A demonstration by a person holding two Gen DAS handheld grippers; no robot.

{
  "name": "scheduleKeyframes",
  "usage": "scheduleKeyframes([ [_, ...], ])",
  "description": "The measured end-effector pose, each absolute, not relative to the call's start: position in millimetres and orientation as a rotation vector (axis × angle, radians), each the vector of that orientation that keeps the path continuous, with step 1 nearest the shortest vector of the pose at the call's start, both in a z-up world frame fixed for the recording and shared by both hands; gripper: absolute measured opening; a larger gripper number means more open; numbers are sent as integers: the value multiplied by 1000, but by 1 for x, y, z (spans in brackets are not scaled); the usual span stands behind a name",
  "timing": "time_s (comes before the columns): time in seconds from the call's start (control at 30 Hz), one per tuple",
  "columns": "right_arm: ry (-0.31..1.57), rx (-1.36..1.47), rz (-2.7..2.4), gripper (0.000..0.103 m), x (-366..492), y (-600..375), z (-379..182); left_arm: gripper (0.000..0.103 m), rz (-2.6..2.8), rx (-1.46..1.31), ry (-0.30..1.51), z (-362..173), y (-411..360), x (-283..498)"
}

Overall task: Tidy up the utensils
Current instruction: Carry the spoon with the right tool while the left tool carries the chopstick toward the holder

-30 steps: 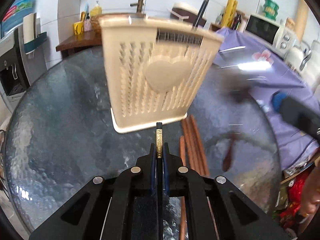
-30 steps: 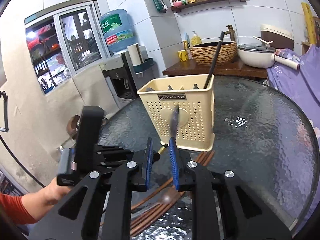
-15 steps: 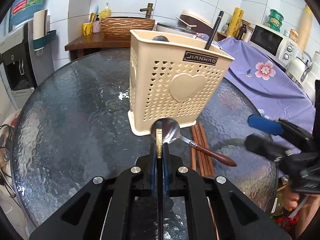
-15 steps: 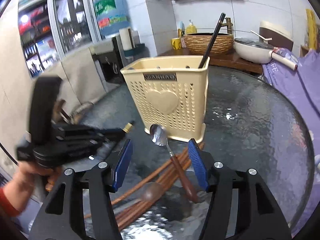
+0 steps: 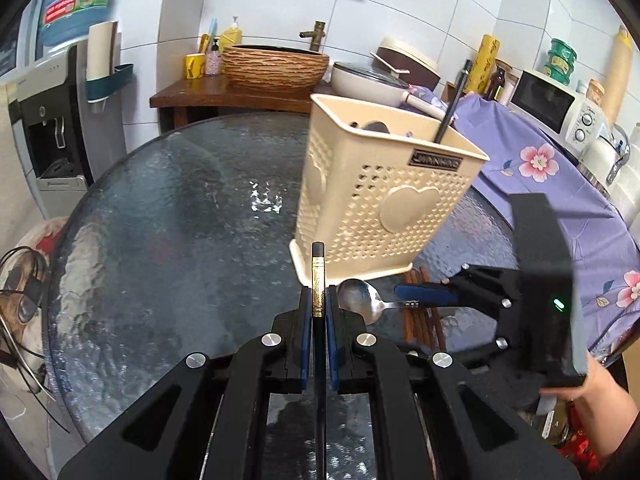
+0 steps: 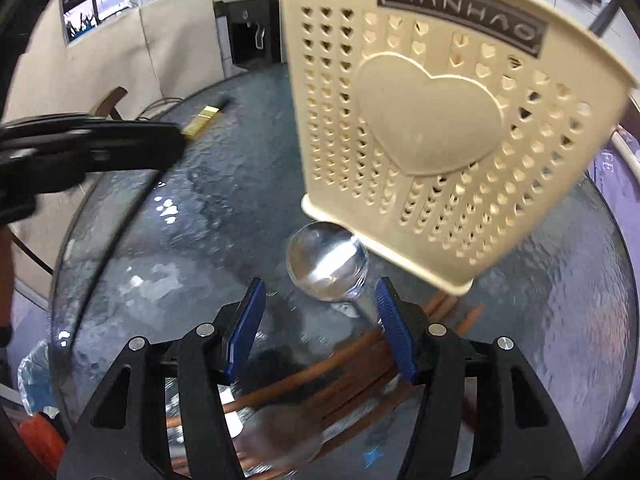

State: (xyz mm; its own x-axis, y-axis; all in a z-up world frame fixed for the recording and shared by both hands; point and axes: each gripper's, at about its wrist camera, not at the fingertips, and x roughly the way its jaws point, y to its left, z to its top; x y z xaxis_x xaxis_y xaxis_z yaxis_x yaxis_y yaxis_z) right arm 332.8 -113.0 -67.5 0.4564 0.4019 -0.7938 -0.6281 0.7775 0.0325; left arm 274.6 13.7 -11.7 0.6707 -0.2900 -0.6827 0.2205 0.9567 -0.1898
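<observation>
A cream perforated utensil holder (image 5: 376, 200) stands on the round glass table (image 5: 168, 240), with a black chopstick (image 5: 452, 108) upright in it. My left gripper (image 5: 318, 304) is shut on a black chopstick with a gold band (image 5: 317, 280), pointing at the holder's base. A metal spoon (image 5: 360, 306) lies in front of the holder, over several brown chopsticks (image 5: 420, 320). My right gripper (image 6: 320, 320) is open, its blue pads either side of the spoon (image 6: 328, 260), close to the holder (image 6: 432, 128). The left gripper's chopstick tip (image 6: 204, 116) shows at upper left.
A wooden counter (image 5: 224, 96) with a woven basin, bottles and a pan stands behind the table. A purple flowered cloth (image 5: 560, 184) and microwave are to the right, a water dispenser (image 5: 44, 120) to the left. A second spoon (image 6: 276, 436) lies blurred among the brown chopsticks (image 6: 340, 376).
My right gripper has come down and forward over the spoon, close to the holder, still open. My left gripper has drifted left, still shut on the gold-banded chopstick.
</observation>
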Motion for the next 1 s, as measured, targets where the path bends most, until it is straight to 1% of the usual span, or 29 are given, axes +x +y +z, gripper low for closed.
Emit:
scheduleKeyframes([
  [0.1,947,-310,696,59,344,-108,-74,7,-280,-101,783,-11,21,275],
  [0.17,949,-352,703,60,347,-103,-77,7,-276,-107,784,-11,25,276],
  [0.23,945,-366,694,67,351,-101,-77,7,-272,-113,783,-11,26,276],
  [0.4,945,-338,712,68,368,-99,-79,7,-276,-120,784,-11,31,278],
  [0.47,937,-346,725,61,368,-97,-78,7,-277,-123,781,-10,31,278],
  [0.5,931,-345,728,52,369,-96,-77,7,-277,-123,779,-9,31,277],
  [0.53,929,-344,729,48,369,-94,-77,7,-277,-124,777,-8,30,277],
  [0.77,928,-335,695,48,359,-77,-75,7,-282,-122,768,-4,30,275],
  [0.9,864,-241,695,48,341,-85,-58,7,-282,-128,758,-1,31,273],
  [1.0,801,-148,691,48,326,-98,-36,7,-286,-133,745,3,31,270],
])
